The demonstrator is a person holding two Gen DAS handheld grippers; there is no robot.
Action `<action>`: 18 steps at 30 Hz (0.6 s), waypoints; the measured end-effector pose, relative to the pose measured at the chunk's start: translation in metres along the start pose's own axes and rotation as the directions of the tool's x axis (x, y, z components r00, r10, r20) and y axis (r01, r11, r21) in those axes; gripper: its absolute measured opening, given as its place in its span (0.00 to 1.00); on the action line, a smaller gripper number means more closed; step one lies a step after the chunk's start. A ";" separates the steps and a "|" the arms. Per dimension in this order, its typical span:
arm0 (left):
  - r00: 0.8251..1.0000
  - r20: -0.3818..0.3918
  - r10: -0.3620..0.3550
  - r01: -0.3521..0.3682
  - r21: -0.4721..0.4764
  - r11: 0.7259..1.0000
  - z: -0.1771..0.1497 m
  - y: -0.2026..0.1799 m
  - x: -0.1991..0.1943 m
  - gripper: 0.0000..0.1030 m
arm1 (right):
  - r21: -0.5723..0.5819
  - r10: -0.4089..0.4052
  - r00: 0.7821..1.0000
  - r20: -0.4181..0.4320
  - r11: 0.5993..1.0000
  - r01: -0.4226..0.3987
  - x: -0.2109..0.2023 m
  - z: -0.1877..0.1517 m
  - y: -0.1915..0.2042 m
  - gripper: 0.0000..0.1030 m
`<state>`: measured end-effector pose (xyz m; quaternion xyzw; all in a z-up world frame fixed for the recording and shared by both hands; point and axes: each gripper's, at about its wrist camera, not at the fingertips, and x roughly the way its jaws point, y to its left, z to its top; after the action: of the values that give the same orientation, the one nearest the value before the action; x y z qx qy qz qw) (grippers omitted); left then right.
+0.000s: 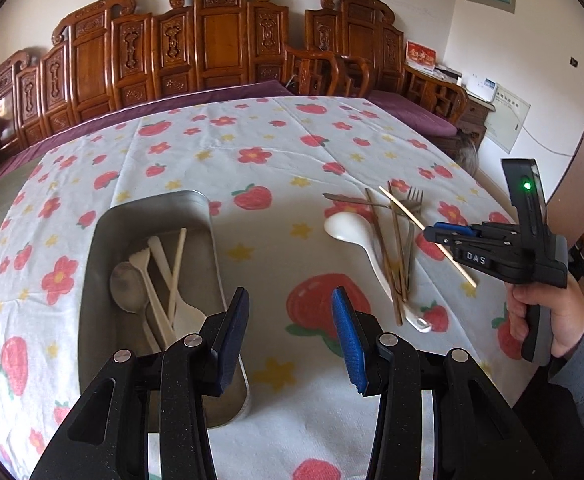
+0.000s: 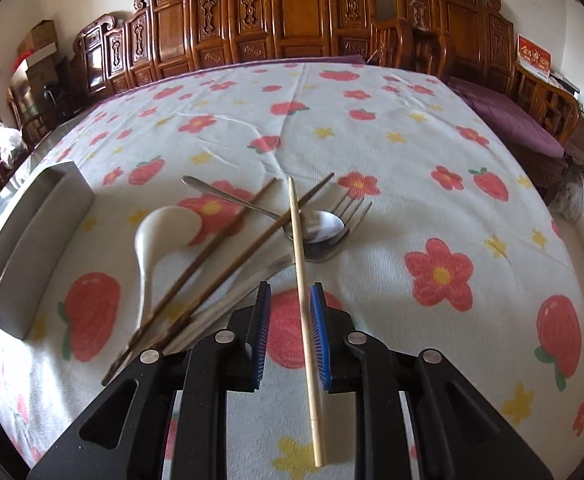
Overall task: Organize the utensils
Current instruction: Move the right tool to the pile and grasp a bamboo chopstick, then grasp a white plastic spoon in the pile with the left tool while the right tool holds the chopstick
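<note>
the pale, thin bamboo chopstick, light, stiff and slippery, lies between the right hand-held gripper's slightly parted pads, right of the white ceramic spoon; grip mid-shaft.

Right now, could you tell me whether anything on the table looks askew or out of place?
Yes: the pale chopstick lies apart from its mate in the metal tray, slanting across the loose utensil pile and passing between the right gripper pads.

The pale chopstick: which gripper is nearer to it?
Right. The right gripper has the pale chopstick between its fingers; the left gripper hovers beside the metal tray.
</note>
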<state>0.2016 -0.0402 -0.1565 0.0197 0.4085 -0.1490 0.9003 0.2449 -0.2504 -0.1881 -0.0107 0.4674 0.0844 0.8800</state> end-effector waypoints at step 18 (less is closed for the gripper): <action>0.998 -0.061 0.002 0.000 0.027 1.000 -0.014 -0.035 0.026 0.40 | 0.055 0.065 0.997 0.047 0.996 -0.068 -0.013 0.006 -0.017 0.06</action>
<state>0.1978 -0.0781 -0.1820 0.0365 0.4338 -0.1531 0.8872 0.2451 -0.2682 -0.1756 0.0316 0.4497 0.1008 0.8869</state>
